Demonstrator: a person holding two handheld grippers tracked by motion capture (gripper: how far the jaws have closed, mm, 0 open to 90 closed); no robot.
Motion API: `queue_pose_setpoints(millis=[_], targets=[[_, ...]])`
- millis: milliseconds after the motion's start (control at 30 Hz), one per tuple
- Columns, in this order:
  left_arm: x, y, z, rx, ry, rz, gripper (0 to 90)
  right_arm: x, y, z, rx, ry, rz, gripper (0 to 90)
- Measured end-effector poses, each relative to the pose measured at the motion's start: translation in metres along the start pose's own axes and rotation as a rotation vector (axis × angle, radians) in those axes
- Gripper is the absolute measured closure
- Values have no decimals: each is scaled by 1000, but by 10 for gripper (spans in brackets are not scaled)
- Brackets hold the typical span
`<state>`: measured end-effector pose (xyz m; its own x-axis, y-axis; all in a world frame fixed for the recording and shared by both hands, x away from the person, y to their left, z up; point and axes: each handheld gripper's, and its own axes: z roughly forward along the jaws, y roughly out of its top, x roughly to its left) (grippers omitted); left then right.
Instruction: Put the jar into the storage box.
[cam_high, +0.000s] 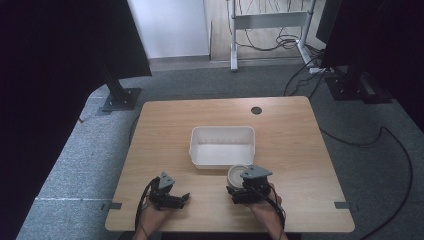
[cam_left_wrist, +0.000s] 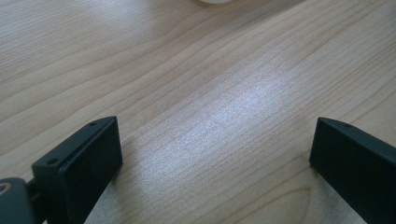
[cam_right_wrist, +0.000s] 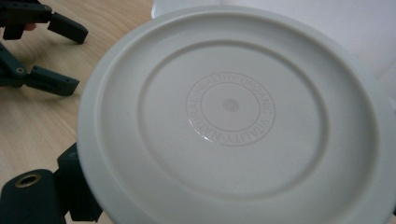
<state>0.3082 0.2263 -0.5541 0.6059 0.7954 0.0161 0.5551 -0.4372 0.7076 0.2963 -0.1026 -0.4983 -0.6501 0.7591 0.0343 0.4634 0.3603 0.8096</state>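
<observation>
Right gripper view: I note right gripper (cam_high: 239, 192) jaws pinching white plate (cam_right_wrist: 233, 116), raised off counter (cam_high: 300, 150), white bin (cam_high: 222, 146) just beyond. Left gripper (cam_high: 184, 198) jaws spread, empty. Placement in bin outstanding.

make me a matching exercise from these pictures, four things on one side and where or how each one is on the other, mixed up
Things:
1. left gripper
2. right gripper
3. white tub
4. round white lid

Places or states:
A. sits mid-table, nothing inside
B. held at the near edge of the tub, embossed ring of lettering in its middle
C. jaws wide apart over bare wood
D. shut on the lid, by the tub's near right corner

Pairs: 1-C, 2-D, 3-A, 4-B
</observation>
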Motion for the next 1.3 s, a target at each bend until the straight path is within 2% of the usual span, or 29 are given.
queue_pose_setpoints(millis=[967,1300], targets=[[0,0,0,0,0,0,21,-11,33,26,-21,-8,12,94],[0,0,0,0,1,2,21,-15,42,37,-14,-25,11,94]])
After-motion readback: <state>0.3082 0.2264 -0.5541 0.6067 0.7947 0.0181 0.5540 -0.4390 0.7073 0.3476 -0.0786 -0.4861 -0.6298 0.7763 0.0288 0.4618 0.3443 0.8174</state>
